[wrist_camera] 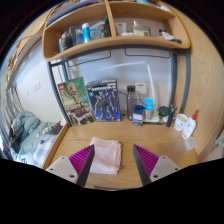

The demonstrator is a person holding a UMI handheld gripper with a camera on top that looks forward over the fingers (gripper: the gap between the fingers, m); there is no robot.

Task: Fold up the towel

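Towel (pixel 105 154), pale pink and loosely bunched, lies on the wooden tabletop (pixel 150 135) just ahead of the hand-held gripper (pixel 113 163), whose fingers are spread apart, holding nothing. Folding looks unstarted; next, reach a towel edge. Bottles stand behind; bare wood either side.

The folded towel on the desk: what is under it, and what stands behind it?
The towel lies on the bare wooden desk, between the open gripper fingers. Anything beneath it is covered. Behind it two boxes stand against the wall, with bottles beside them.
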